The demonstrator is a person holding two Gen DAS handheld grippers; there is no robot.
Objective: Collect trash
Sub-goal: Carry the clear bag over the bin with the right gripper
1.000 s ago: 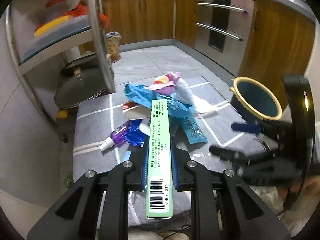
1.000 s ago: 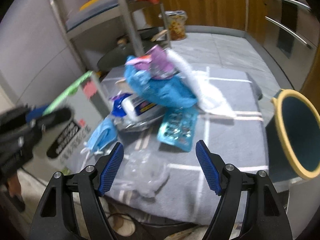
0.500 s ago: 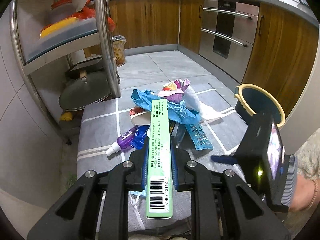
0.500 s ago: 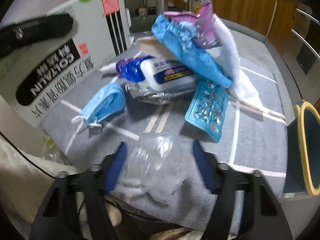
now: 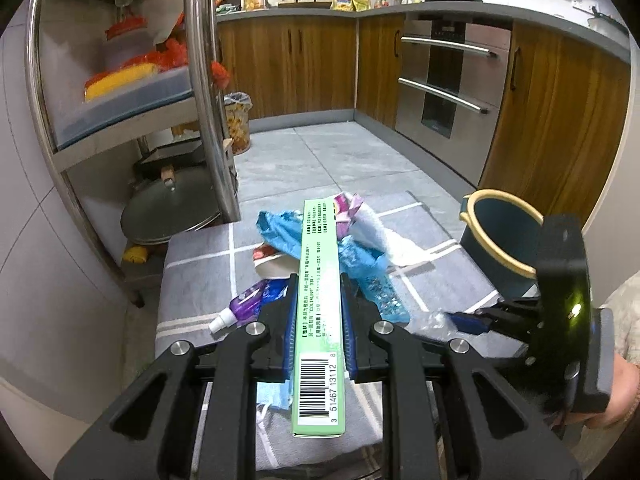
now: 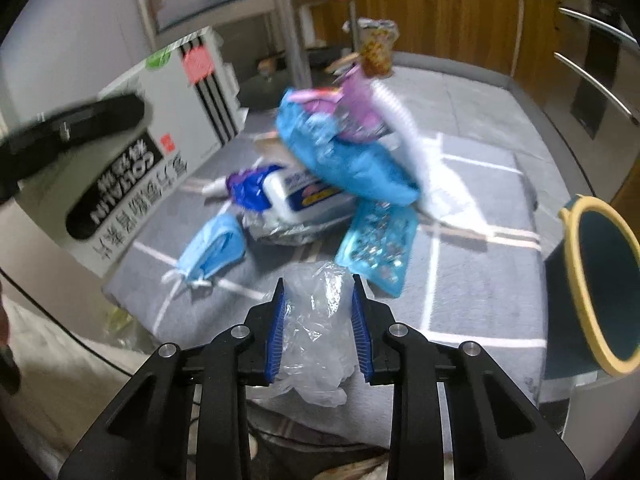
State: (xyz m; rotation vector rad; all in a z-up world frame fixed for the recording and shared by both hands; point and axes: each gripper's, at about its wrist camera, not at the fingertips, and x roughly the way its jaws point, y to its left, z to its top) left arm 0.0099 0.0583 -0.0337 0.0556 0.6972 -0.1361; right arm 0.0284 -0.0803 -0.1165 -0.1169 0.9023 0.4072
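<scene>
**Desk:** Item one, left tool?

**Operator:** My left gripper (image 5: 318, 328) is pinching the green carton (image 5: 320, 320) edge-on between its blue pads; the barcode end juts back toward the lens, the far end reaches over the trash heap (image 5: 320, 240). No change from a second ago.

**Desk:** Item two, right tool?

**Operator:** My right gripper (image 6: 318, 330) has the clear plastic bag (image 6: 316, 320) between its pads, crumpled, both pads pressing its sides. Its jaws have just been closing; a second ago they stood wide with the bag lying loose on the cloth below them.

**Desk:** Remaining stock?

**Operator:** On the grey checked cloth (image 6: 480, 300): blue face mask (image 6: 214, 248) left of the bag, teal blister pack (image 6: 376, 244) just beyond it, wipes packet (image 6: 296, 192), blue wrapper (image 6: 348, 156) and purple wrapper (image 6: 360, 108) stacked further back, purple bottle (image 5: 244, 304) at the heap's left.

**Desk:** Edges and room?

**Operator:** The bag sits at the cloth's near edge. The bin (image 6: 600, 280) stands off the cloth's right edge, mouth open, bare cloth between it and my right tool. The steel rack (image 5: 208, 92) crowds the far left.
</scene>
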